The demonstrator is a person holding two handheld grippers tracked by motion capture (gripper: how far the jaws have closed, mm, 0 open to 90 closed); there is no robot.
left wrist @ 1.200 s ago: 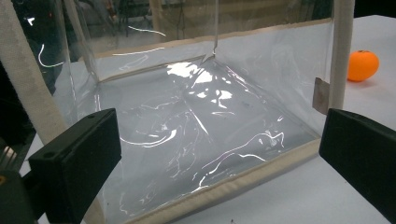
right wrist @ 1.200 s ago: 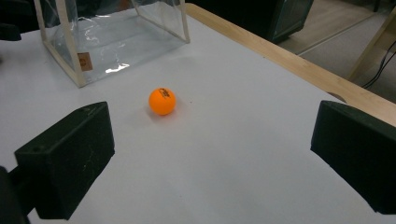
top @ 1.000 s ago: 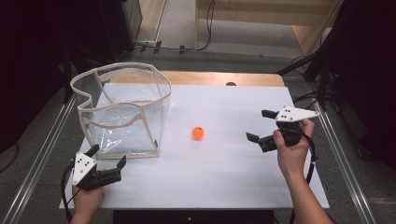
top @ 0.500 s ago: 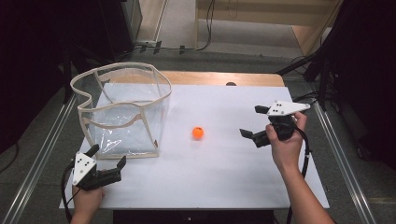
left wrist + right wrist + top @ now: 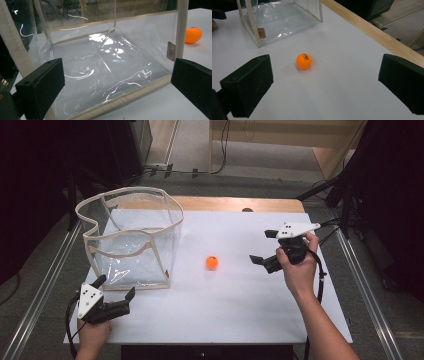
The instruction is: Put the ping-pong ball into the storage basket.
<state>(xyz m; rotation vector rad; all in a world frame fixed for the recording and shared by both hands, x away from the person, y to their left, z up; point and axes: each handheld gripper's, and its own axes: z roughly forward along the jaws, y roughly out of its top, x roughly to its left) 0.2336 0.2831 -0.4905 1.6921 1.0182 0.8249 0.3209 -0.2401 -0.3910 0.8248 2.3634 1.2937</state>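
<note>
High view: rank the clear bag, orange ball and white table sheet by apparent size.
1. White table sheet, the largest by far.
2. Clear bag, which stands on the sheet's left part.
3. Orange ball, the smallest, lying between the bag and the right tool.

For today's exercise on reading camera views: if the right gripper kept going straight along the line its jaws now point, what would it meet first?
Most likely the orange ball, lying on the white table ahead of the open right gripper, roughly centred between its jaws. Nothing lies between them.
</note>
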